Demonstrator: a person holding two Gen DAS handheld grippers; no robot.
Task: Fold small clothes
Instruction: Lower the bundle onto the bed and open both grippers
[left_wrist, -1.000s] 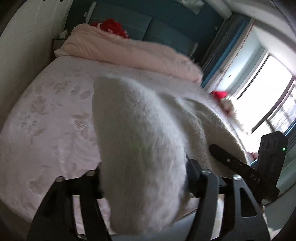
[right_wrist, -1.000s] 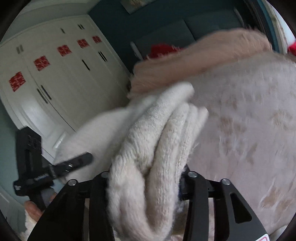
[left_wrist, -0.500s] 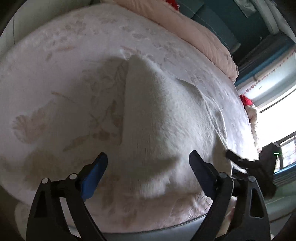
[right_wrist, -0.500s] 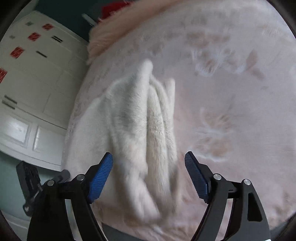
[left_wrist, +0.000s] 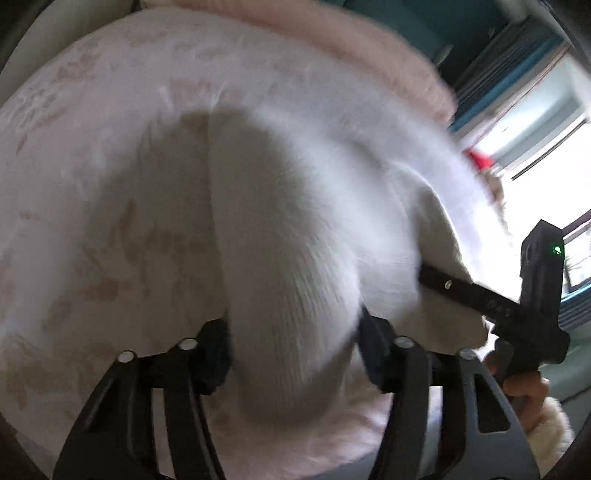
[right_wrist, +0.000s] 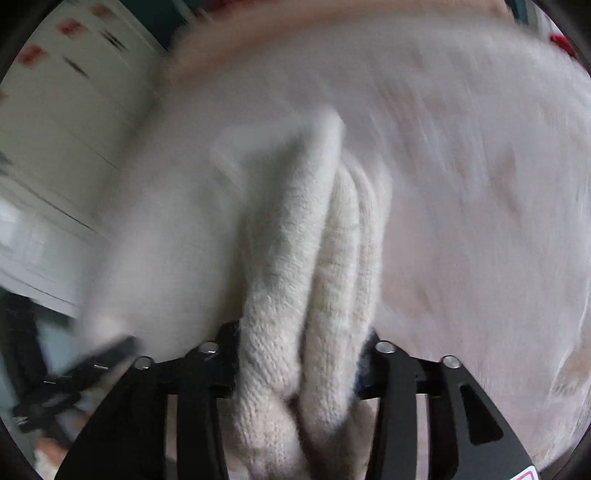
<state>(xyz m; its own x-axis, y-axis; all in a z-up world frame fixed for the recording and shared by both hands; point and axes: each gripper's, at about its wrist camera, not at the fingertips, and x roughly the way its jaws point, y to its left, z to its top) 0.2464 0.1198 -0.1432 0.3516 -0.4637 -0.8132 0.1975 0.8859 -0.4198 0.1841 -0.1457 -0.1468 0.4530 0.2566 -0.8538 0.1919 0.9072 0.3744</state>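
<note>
**Both grippers closing on the white sweater, low over the bed**

Nearest to you, the left gripper (left_wrist: 293, 345) has a thick roll of the white sweater (left_wrist: 295, 236) between its fingers. The jaws are closing, about half open, and the knit fills the whole gap and bulges past both pads, so you hold it. In the right wrist view, the right gripper (right_wrist: 299, 363) is also closing on the same sweater (right_wrist: 306, 258); here two or three folded ridges of knit are bunched together between the pads.

Behind the grippers, the rest of the sweater lies spread on the pale flowered bed cover (left_wrist: 92, 177). At the far edge of the bed there is a pink blanket (left_wrist: 369, 44), and past it a bright window (left_wrist: 546, 140).

Be careful with these points:
- The right gripper seems to catch several layers. If you lift now, the fold can come up uneven.
- The knit is soft and thick. It can slip out of jaws that do not press firmly.
- Both pictures are blurred by motion, so I cannot tell if the edges line up.
- The two grippers stand near each other, and can pull the cloth crooked.
</note>
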